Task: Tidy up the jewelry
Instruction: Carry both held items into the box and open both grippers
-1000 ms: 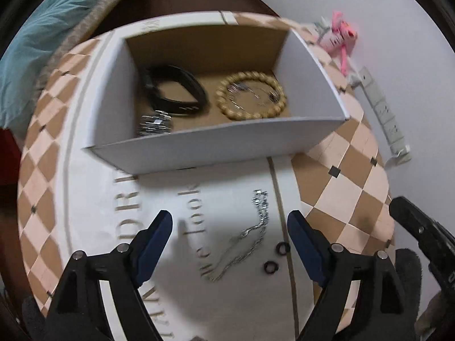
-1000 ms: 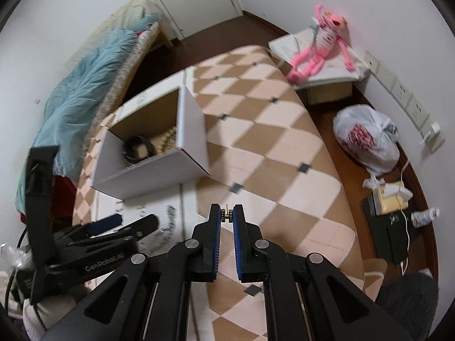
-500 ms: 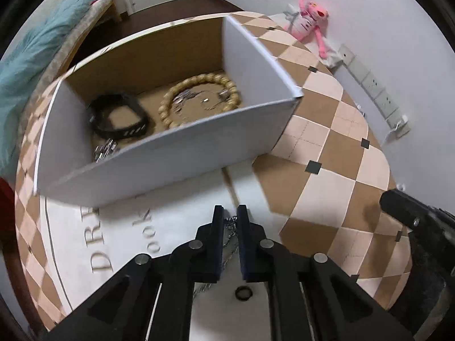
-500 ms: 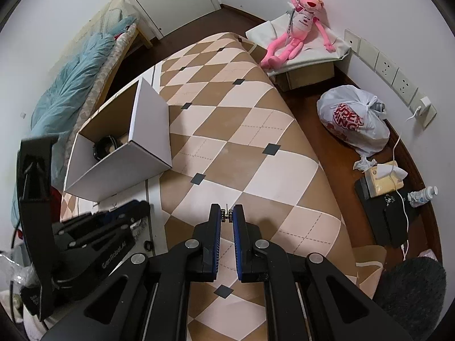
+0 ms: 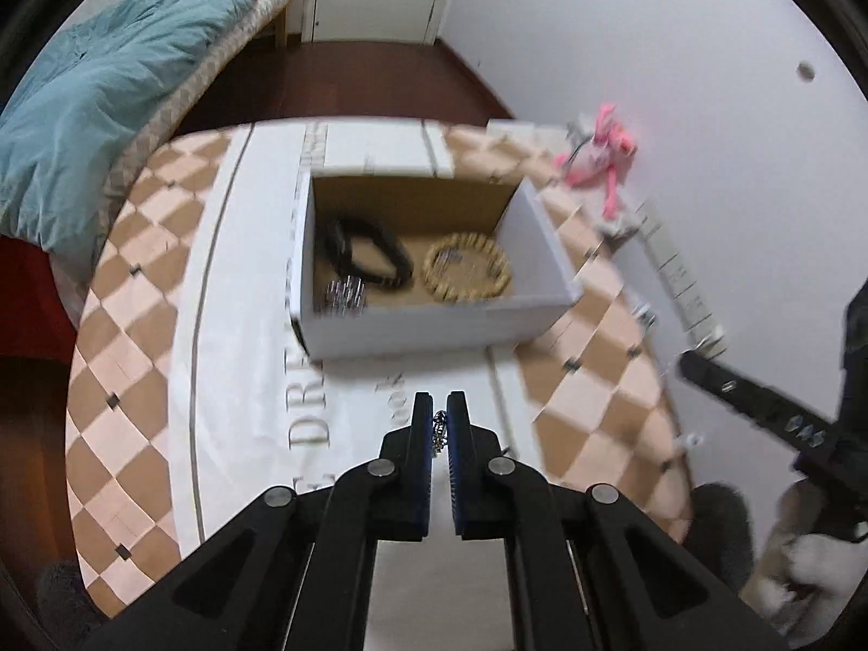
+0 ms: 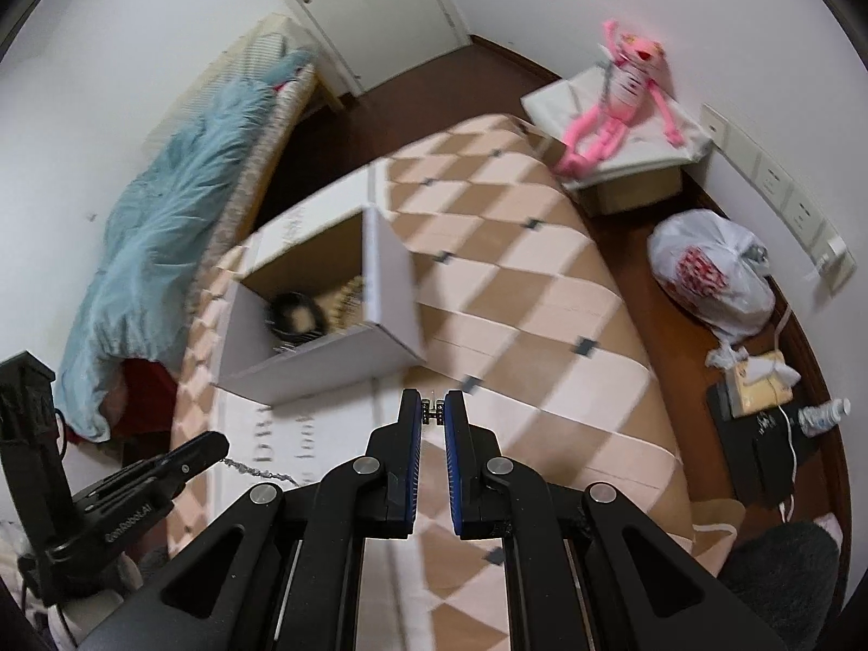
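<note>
A white cardboard box (image 5: 434,320) stands on the checkered cloth. It holds a black bracelet (image 5: 369,255), a wooden bead bracelet (image 5: 467,267) and a silver piece (image 5: 344,295). My left gripper (image 5: 440,423) is shut on a silver chain (image 5: 438,431) and holds it above the cloth in front of the box. The chain (image 6: 255,469) hangs from the left gripper in the right wrist view. My right gripper (image 6: 433,415) is shut on a small metal item (image 6: 433,413), right of the box (image 6: 325,358).
A bed with a blue blanket (image 5: 103,87) lies at the left. A pink plush toy (image 6: 613,108) sits on a low stand by the wall. A white plastic bag (image 6: 710,276) and a power strip (image 5: 678,276) lie at the right.
My left gripper closed on the silver chain and lifted it off the cloth, away from the box. My right gripper stayed shut on its small item and shifted slightly.
</note>
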{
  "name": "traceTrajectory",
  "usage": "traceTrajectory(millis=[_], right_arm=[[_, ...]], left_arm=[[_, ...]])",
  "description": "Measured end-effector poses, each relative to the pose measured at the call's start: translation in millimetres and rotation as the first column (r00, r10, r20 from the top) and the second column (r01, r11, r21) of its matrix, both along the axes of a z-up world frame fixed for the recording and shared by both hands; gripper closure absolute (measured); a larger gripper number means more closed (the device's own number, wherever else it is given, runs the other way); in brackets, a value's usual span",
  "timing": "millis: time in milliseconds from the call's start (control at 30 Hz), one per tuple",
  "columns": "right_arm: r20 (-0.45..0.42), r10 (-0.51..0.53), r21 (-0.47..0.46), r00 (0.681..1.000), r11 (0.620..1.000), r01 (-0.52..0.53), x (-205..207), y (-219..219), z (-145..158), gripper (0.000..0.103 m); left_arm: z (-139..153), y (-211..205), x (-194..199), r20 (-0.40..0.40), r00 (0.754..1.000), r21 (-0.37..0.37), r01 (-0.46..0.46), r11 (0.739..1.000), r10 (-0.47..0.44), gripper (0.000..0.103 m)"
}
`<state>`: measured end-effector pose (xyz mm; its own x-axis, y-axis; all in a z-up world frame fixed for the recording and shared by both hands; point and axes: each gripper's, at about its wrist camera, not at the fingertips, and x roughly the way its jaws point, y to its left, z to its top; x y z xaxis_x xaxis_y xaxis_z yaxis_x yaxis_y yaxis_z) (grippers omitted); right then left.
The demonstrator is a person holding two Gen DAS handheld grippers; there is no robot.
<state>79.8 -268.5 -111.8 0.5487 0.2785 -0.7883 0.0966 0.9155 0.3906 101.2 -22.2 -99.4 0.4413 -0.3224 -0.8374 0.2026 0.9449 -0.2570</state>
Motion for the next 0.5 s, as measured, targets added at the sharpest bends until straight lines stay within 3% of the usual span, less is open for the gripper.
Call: traceTrajectory(millis=[200, 300, 400, 500], right_arm=[[0.068, 0.094, -0.003, 0.993, 0.996, -0.094, 24.0, 28.9, 46.1, 0.094], [0.078, 0.141, -0.021, 0.987, 0.990, -0.140, 49.1, 42.6, 60.8, 0.094], [0.051, 0.172, -0.043, 0.984, 0.984, -0.170, 78.0, 53.7, 61.4, 0.094], [-0.001, 0.192, -0.056, 0.981, 0.980, -0.191, 107.3, 61.1, 50.8, 0.094]], left_arm=[[59.4, 3.1, 22.3, 0.078, 0.997, -0.087, 0.031, 0.996, -0.025, 0.100], [77.0, 4.1, 43.6, 0.116, 0.993, -0.083, 0.037, 0.996, -0.027, 0.100], [79.9, 4.1, 66.7, 0.115, 0.993, -0.067, 0.033, 0.997, -0.025, 0.100], [65.4, 3.7, 98.2, 0.066, 0.998, -0.057, 0.027, 0.998, -0.024, 0.100]])
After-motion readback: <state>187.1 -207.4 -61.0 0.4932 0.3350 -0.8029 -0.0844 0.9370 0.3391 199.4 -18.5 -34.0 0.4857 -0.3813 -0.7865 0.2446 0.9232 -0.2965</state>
